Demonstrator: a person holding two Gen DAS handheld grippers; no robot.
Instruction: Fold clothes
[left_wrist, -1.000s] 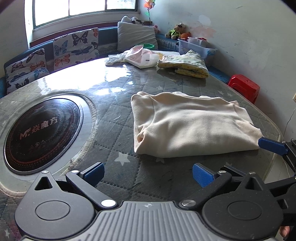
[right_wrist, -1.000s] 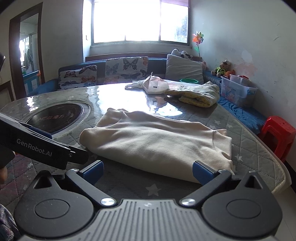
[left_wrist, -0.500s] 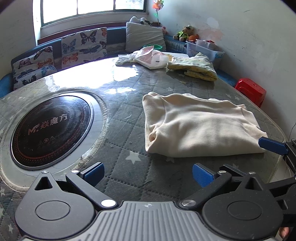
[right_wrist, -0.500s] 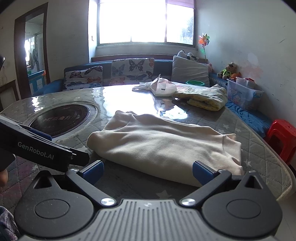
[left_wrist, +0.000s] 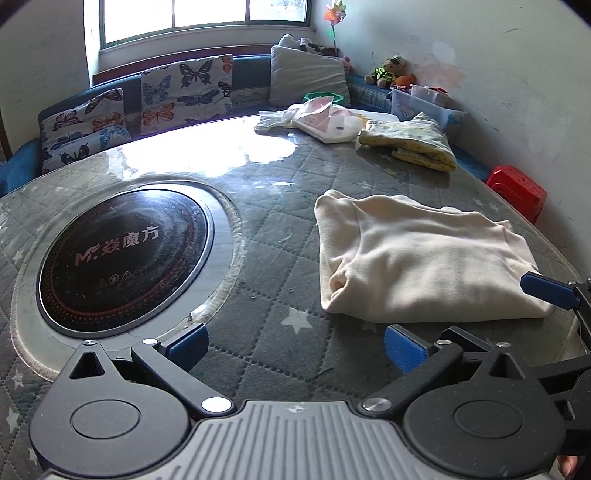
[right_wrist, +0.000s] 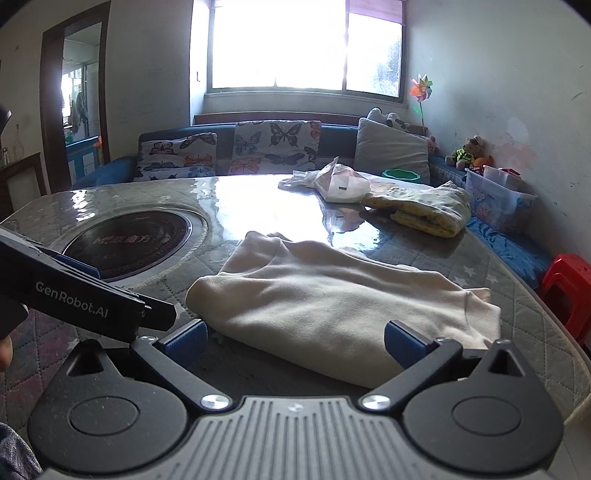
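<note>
From the left wrist camera, your left claw (left_wrist: 293, 345) hangs low over the table (left_wrist: 258, 236) with its blue pads spread wide and nothing between them. Just ahead and to the right lies the cream garment (left_wrist: 417, 258), folded into a thick rectangle on the quilted, star-printed cover. One blue finger of your right claw (left_wrist: 546, 290) pokes in from the right edge, at the garment's near right corner; you cannot tell from here whether it touches the cloth. To the left, well apart from the garment, sits the round black cooktop (left_wrist: 122, 254) set into the table. At the far side rest a folded yellow cloth (left_wrist: 410, 146) and a white bag (left_wrist: 325, 120).

From the right wrist camera, your right claw (right_wrist: 293, 341) is also spread open and empty, its pads straddling the near edge of the cream garment (right_wrist: 340, 299) without pinching it. Your left claw (right_wrist: 85, 302) reaches in from the left, its tip just beside the garment's near left corner. A red stool (right_wrist: 567, 288) stands beyond the table's right edge.
</note>
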